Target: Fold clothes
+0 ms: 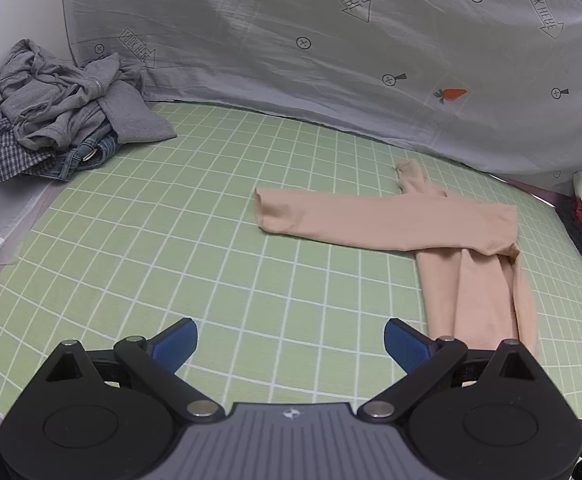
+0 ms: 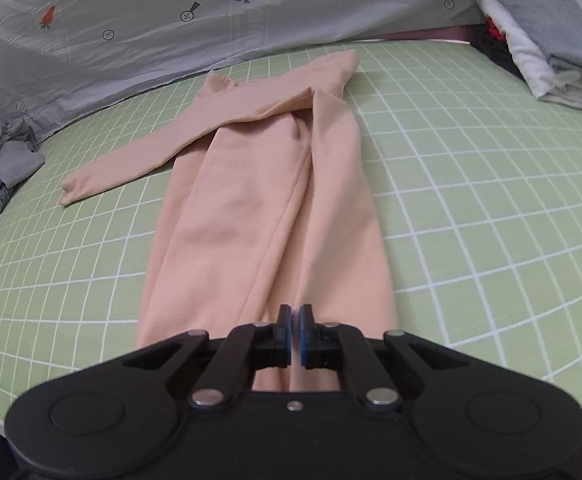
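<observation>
The peach top (image 2: 267, 208) lies flat on the green grid counter (image 2: 491, 208), one sleeve crossed over it. It looks thin, light and floppy, so pinching the near hem seems safest. The right gripper (image 2: 295, 334) has its fingers pressed together at that hem; whether cloth is caught, can't tell. The left gripper (image 1: 291, 344) gapes wide, empty.
</observation>
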Demonstrator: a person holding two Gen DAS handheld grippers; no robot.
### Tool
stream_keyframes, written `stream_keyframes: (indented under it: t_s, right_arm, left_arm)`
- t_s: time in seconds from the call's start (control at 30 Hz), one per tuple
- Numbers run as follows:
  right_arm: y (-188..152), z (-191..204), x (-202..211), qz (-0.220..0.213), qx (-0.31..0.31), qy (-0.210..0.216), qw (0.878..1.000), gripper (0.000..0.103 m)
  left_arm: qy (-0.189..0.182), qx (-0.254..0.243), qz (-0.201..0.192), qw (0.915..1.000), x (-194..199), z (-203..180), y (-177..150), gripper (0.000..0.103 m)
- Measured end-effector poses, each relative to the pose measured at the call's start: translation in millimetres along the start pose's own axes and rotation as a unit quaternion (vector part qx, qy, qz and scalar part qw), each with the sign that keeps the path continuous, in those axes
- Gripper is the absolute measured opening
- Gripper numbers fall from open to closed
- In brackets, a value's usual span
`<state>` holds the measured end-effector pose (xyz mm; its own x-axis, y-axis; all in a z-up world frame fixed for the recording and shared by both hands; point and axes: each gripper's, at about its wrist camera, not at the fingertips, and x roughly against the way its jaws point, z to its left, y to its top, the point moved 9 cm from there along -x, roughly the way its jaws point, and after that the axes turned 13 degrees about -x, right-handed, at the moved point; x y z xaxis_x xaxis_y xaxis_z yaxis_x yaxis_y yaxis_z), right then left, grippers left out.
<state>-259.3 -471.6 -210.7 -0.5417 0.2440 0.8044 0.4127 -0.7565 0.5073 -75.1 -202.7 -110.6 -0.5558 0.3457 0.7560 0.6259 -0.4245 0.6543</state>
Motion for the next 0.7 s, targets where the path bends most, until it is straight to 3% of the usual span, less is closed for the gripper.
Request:
stream_keyframes:
  t_s: [0.2, 0.27, 0.33, 0.4, 0.57, 0.7]
  right_arm:
    - [-13, 13, -12, 0.011, -0.03, -0.007, 0.999, 0.005]
    - [-9, 12, -4, -0.005, -0.043, -0.004, 0.999, 0.008]
    - [-2, 7, 5, -0.029, -0.048, -0.01, 0.998, 0.017]
    - [3, -1, 12, -0.043, -0.053, -0.019, 0.998, 0.019]
    - [-4, -28, -6, 0.01, -0.083, -0.032, 0.996, 0.018]
    - [3, -31, -2, 0.009, -0.068, -0.017, 0.998, 0.02]
  left_arm:
    - [0.015, 0.015, 0.012, 0.9997, 0, 28, -8, 0.099]
    - [0.013, 0.018, 0.015, 0.9996, -1, 29, -9, 0.099]
    - [0.007, 0.018, 0.016, 0.9997, -3, 25, -9, 0.099]
    - [0.003, 0.02, 0.02, 0.9996, -6, 20, -10, 0.099]
    - [-0.002, 0.026, 0.024, 0.9994, -12, 4, -10, 0.099]
    - [0.006, 0.041, 0.025, 0.9988, -15, -9, -6, 0.099]
